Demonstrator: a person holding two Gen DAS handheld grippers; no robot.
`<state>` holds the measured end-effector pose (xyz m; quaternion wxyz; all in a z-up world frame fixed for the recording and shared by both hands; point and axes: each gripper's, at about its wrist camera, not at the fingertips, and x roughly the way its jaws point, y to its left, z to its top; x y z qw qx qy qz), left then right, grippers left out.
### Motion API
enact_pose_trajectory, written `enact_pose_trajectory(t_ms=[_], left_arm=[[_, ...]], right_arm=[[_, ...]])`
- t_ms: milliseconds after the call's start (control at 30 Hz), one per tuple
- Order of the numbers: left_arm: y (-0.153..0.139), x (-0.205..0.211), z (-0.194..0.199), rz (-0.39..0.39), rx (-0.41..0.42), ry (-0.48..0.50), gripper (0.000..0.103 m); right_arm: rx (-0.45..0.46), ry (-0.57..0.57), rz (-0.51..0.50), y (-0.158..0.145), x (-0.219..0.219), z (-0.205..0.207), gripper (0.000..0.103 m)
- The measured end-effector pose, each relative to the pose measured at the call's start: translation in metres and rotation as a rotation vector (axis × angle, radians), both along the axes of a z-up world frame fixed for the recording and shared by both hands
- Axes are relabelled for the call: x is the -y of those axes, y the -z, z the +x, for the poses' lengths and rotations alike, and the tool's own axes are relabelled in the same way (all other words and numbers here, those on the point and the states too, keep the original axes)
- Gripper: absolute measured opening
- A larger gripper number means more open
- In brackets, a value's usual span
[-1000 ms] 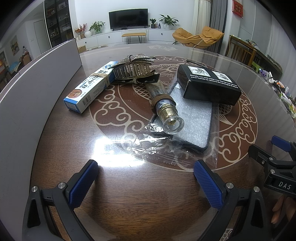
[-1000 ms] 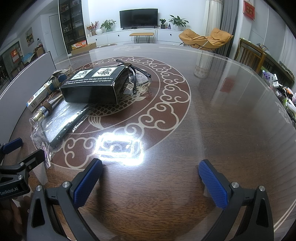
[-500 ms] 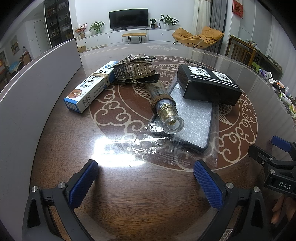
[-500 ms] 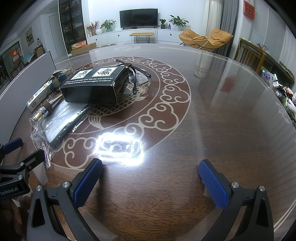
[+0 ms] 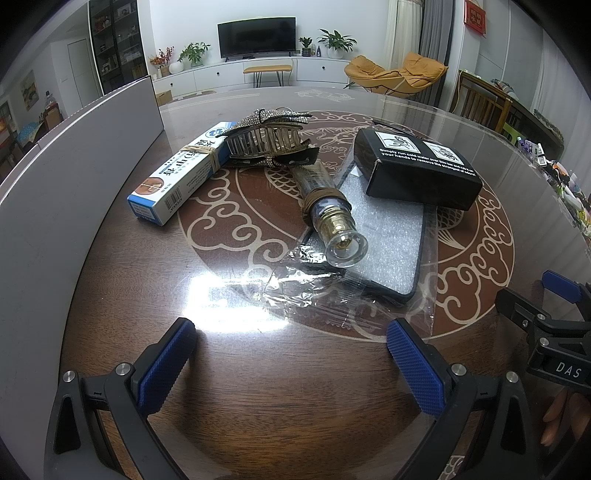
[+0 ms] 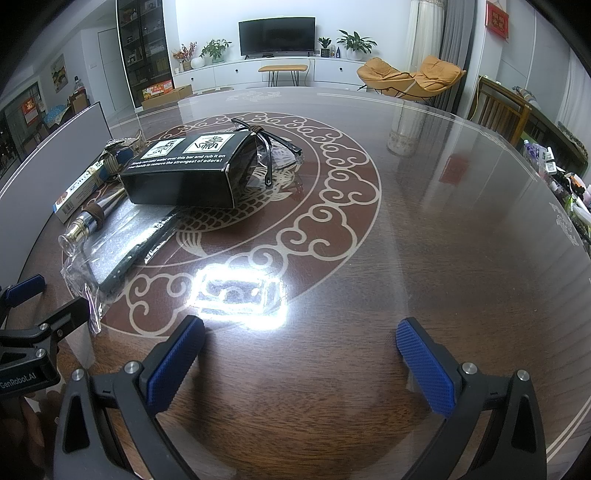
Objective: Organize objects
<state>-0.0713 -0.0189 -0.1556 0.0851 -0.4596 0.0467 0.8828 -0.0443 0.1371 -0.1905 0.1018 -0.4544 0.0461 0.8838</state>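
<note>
Nothing has moved; left gripper point(image 5: 290, 360) and right gripper point(image 6: 301, 360) hover wide apart over glossy patterned table point(image 6: 424, 258); television point(image 6: 277, 36) beyond.

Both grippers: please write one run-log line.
left gripper: open, empty | right gripper: open, empty | black box: untouched
</note>
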Motion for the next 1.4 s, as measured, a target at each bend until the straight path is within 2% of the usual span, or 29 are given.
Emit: enact_pose_trajectory(t_ms=[300,500,633,700,733,800,867,967,1033,1133,1167,1233,1300,1333,1400], left_arm=[[-0.001,0.0,0.0,-0.002,0.005,0.003,0.103],[-0.005,0.013,0.009,-0.015,0.065,0.082,0.103],[-0.004,0.026,0.016,-0.015,0.065,0.099,0.103],[-0.002,0.028,0.02,-0.012,0.05,0.114,0.103],[-0.001,0.029,0.022,-0.009,0.041,0.118,0.103],[0.002,0.031,0.024,-0.002,0.016,0.12,0.103],[0.003,0.033,0.025,-0.002,0.016,0.12,0.103],[0.001,0.034,0.021,0.0,0.013,0.12,0.103],[0.001,0.03,0.02,-0.001,0.012,0.119,0.103],[0.0,0.031,0.019,-0.001,0.012,0.119,0.103],[0.0,0.031,0.019,-0.001,0.012,0.119,0.103],[0.0,0.031,0.019,-0.001,0.012,0.119,0.103],[0.0,0.031,0.019,-0.001,0.011,0.119,0.103],[0.0,0.031,0.019,-0.001,0.011,0.119,0.103],[0.0,0.031,0.019,-0.001,0.011,0.119,0.103]], right_arm=[[0.001,0.0,0.0,0.0,0.0,0.0,0.103],[0.001,0.0,-0.003,0.0,0.001,0.0,0.103],[0.02,-0.023,-0.006,0.0,0.002,-0.008,0.103],[0.073,-0.088,-0.034,-0.007,0.005,-0.025,0.103],[0.055,-0.127,-0.043,-0.018,0.005,-0.031,0.103],[-0.035,-0.228,-0.004,-0.049,0.013,-0.047,0.103],[-0.088,-0.414,0.037,-0.075,0.033,-0.067,0.103],[0.0,-0.671,0.129,-0.078,0.066,-0.111,0.103],[0.074,-0.763,0.175,-0.067,0.08,-0.133,0.103],[0.218,-0.787,0.192,-0.045,0.089,-0.161,0.103],[0.256,-0.785,0.176,-0.041,0.09,-0.164,0.101],[0.258,-0.766,0.174,-0.044,0.092,-0.163,0.087],[0.25,-0.736,0.101,-0.054,0.087,-0.153,0.065],[0.253,-0.726,0.069,-0.058,0.085,-0.146,0.061],[0.256,-0.691,0.052,-0.064,0.082,-0.125,0.059]])
